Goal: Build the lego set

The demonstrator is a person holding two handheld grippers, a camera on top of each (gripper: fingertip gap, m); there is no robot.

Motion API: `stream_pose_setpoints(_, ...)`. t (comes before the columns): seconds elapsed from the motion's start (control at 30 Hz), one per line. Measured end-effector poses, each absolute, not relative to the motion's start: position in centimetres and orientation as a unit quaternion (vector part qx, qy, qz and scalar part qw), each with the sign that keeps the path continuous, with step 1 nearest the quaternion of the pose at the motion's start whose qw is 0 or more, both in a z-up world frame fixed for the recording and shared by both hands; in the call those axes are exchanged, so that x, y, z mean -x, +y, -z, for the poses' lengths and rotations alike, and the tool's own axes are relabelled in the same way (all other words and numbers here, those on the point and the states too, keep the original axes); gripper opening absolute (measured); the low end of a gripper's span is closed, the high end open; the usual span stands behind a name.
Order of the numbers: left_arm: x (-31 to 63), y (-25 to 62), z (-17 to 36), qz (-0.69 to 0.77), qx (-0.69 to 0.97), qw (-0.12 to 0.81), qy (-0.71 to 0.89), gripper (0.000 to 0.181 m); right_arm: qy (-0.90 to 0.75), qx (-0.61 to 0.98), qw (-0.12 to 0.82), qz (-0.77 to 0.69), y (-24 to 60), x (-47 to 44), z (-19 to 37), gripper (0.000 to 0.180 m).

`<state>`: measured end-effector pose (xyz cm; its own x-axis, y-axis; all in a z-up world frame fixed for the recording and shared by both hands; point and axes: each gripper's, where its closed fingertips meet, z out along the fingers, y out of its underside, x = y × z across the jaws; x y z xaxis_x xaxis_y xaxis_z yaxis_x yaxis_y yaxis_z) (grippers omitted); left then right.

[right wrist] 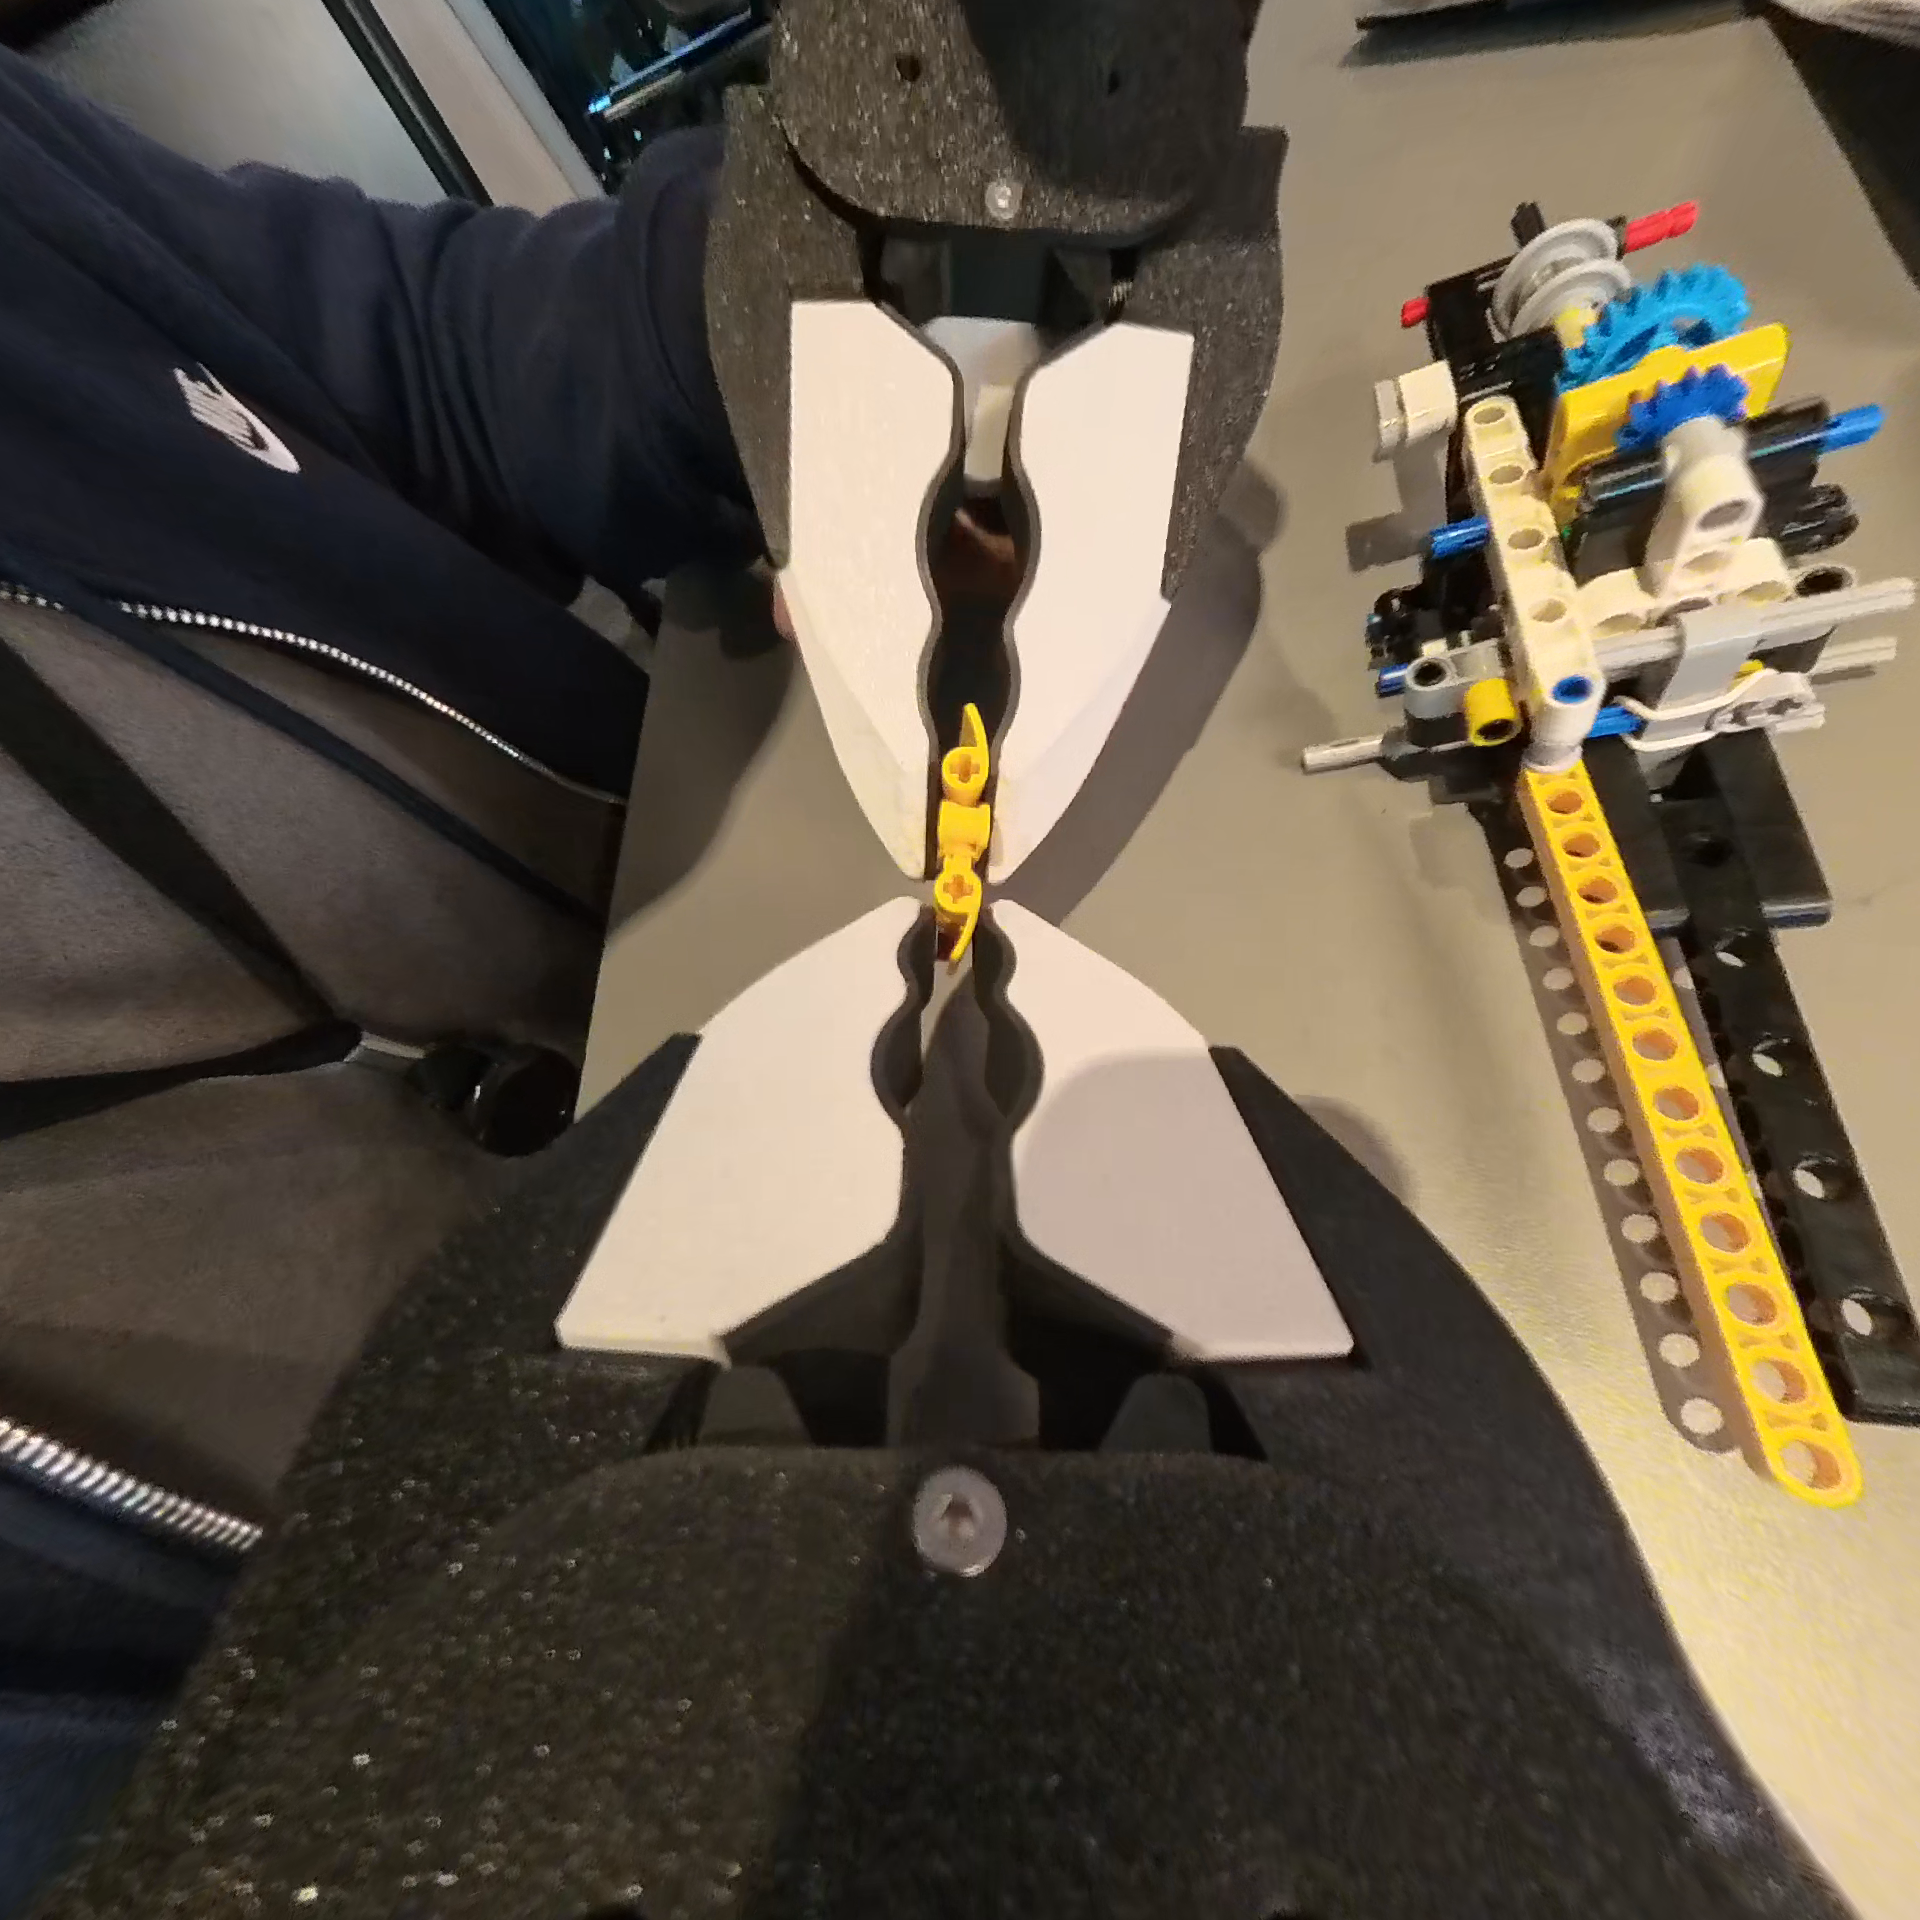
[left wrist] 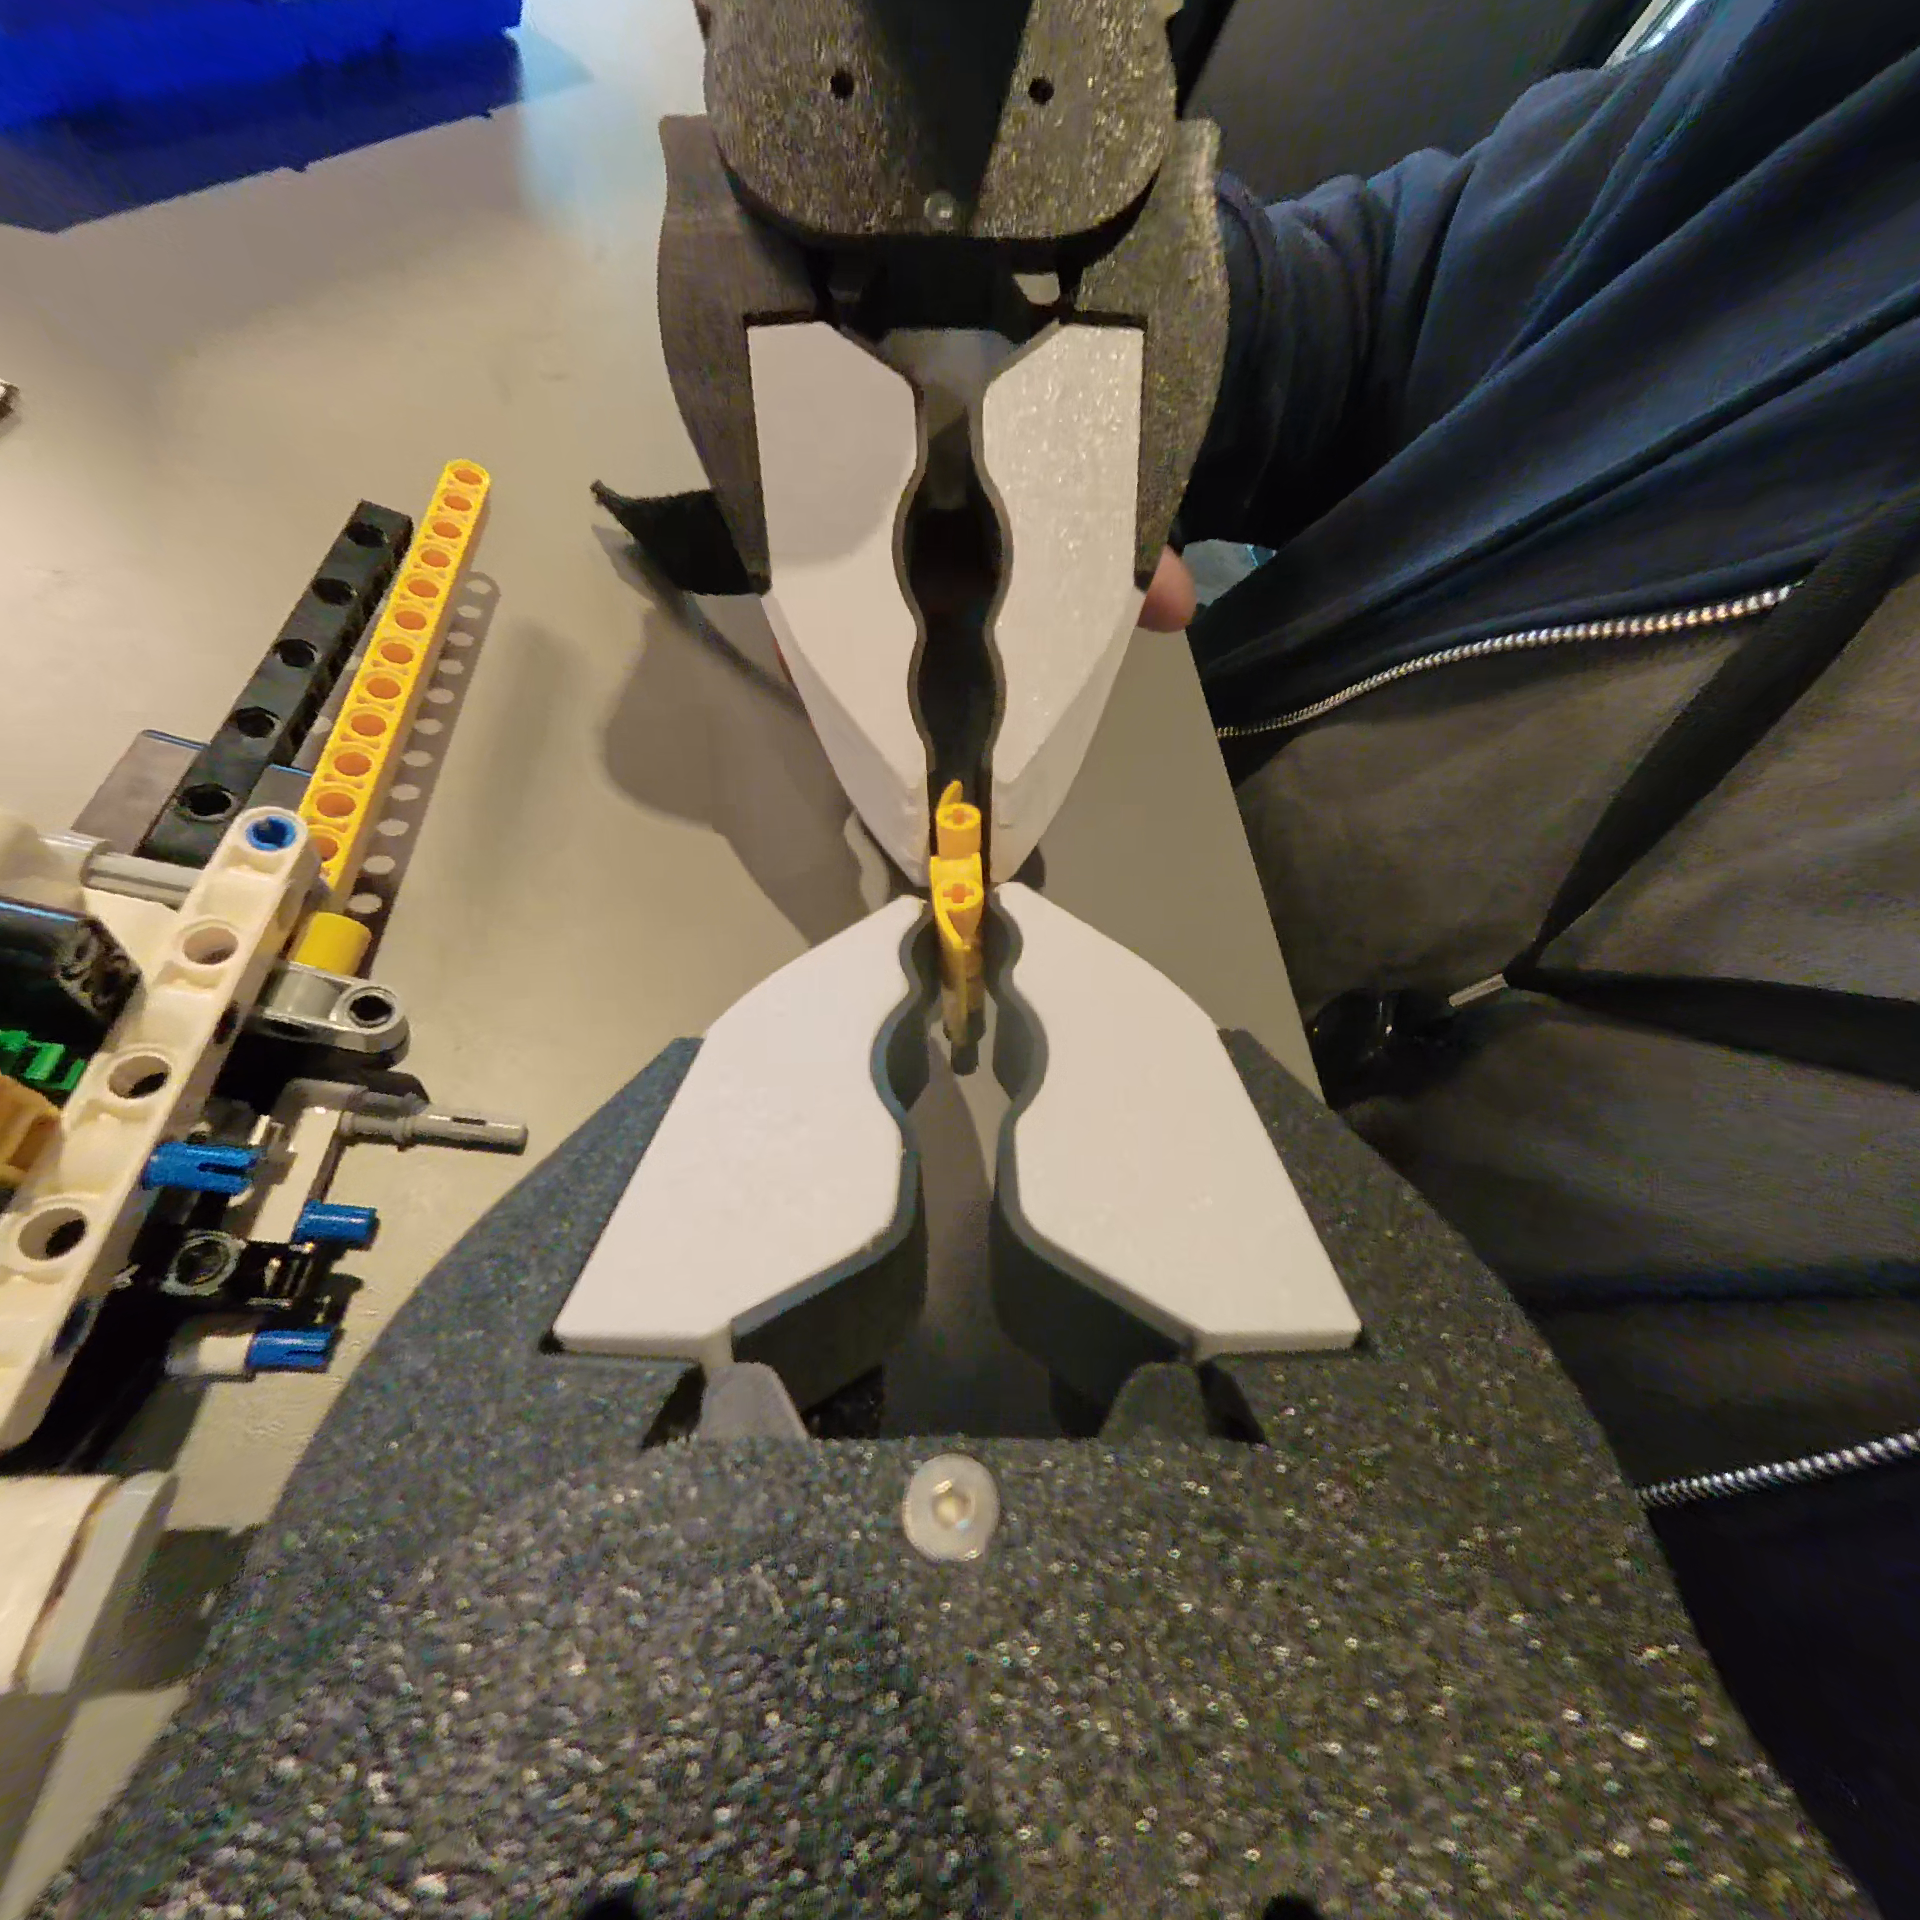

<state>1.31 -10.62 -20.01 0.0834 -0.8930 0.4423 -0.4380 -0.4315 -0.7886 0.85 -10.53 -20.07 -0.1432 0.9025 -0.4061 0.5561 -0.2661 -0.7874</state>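
My two grippers meet tip to tip above the table. Between the tips is a small yellow lego assembly (left wrist: 958,896) of little connector pieces in a row, also in the right wrist view (right wrist: 958,831). My left gripper (left wrist: 961,925) is shut on one end of it. My right gripper (right wrist: 954,925) is shut on the other end. Each shows in the other's view, the right one (left wrist: 961,862) and the left one (right wrist: 958,862). The partly built lego model (left wrist: 156,1039) lies on the table to the side (right wrist: 1610,582), with a long yellow beam (right wrist: 1683,1122).
A person in a dark zipped jacket (left wrist: 1558,675) sits close behind the grippers (right wrist: 260,623). A black beam (left wrist: 291,665) lies beside the yellow one. A blue object (left wrist: 208,83) lies at the far table edge. Grey table (right wrist: 1195,831) runs between grippers and model. Left and right tips are no more than a few centimetres apart.
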Motion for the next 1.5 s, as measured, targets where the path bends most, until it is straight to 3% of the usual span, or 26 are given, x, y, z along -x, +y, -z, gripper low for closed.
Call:
stream_pose_setpoints(0.5, -1.3, -9.8, 19.5, 0.489, 0.701, 0.255, 0.453, 0.008, -0.554, 0.634, 0.190, -0.506, -9.7, -0.6, 19.5, 0.007)
stream_pose_setpoints(0.73, -0.2, -9.0, 18.9, 0.493, 0.699, 0.277, 0.438, 0.020, -0.534, 0.634, 0.193, -0.525, -9.3, -0.9, 18.9, 0.007)
stream_pose_setpoints(0.93, -0.3, -9.2, 18.6, 0.500, 0.687, 0.281, 0.446, 0.017, -0.534, 0.634, 0.184, -0.528, -9.3, -1.1, 19.0, 0.007)
stream_pose_setpoints(1.03, -0.5, -9.3, 18.7, 0.501, 0.685, 0.279, 0.449, 0.007, -0.536, 0.635, 0.183, -0.525, -9.3, -1.1, 19.1, 0.007)
stream_pose_setpoints(1.5, -0.5, -9.4, 18.7, 0.508, 0.683, 0.274, 0.448, 0.007, -0.540, 0.631, 0.182, -0.526, -9.3, -1.0, 18.9, 0.007)
